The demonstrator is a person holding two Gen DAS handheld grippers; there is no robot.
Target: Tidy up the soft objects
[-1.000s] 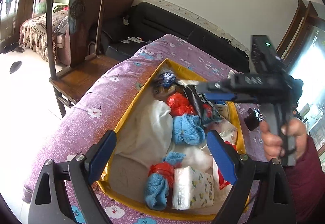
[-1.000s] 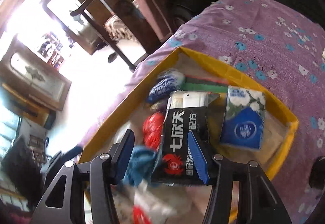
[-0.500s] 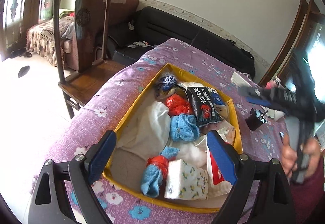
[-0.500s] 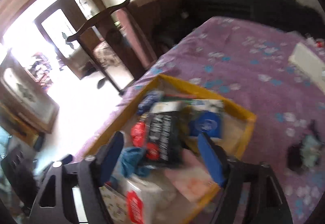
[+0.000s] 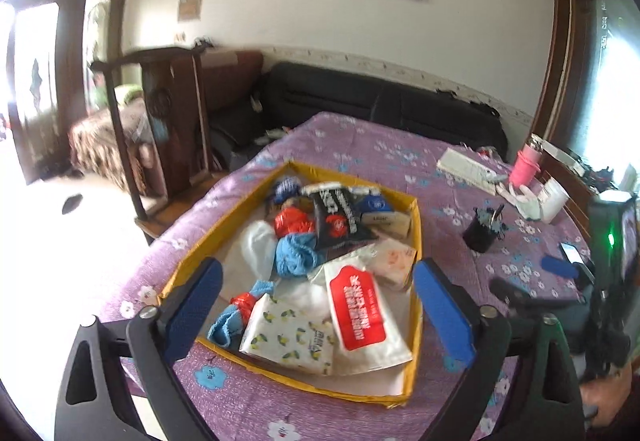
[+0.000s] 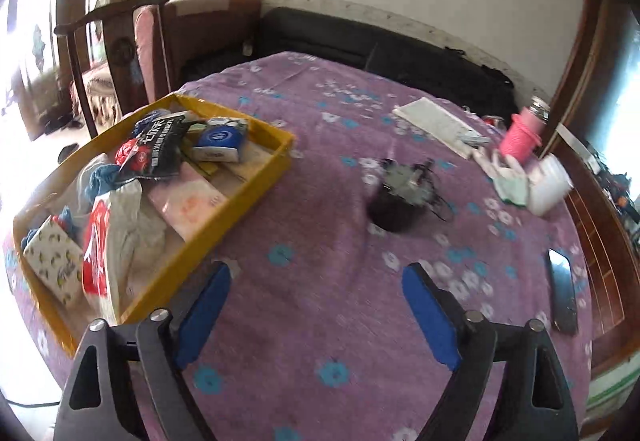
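A yellow tray [image 5: 416, 237] [image 6: 256, 185] on the purple flowered cloth holds soft goods: a black snack bag [image 5: 340, 217] [image 6: 158, 153], a red-labelled tissue pack [image 5: 360, 313] [image 6: 96, 245], a lemon-print tissue pack [image 5: 288, 337] [image 6: 52, 257], a blue tissue pack [image 6: 218, 141], blue towels [image 5: 296, 255] and red bags [image 5: 292, 221]. My left gripper [image 5: 316, 305] is open and empty above the tray's near end. My right gripper [image 6: 316, 313] is open and empty over bare cloth right of the tray; it also shows in the left wrist view [image 5: 560, 269].
A black cup of small items [image 6: 400, 197] [image 5: 482, 231] stands mid-table. A pink bottle [image 6: 520, 133], white cup [image 6: 548, 189], white gloves [image 6: 500, 167], a white booklet [image 6: 436, 125] and a phone [image 6: 562, 291] lie to the right. A wooden chair [image 5: 160, 129] and a black sofa [image 5: 380, 113] stand behind.
The right gripper let go of the black snack bag in the tray and drew back right, over bare cloth. The left gripper pulled back and up, still open.
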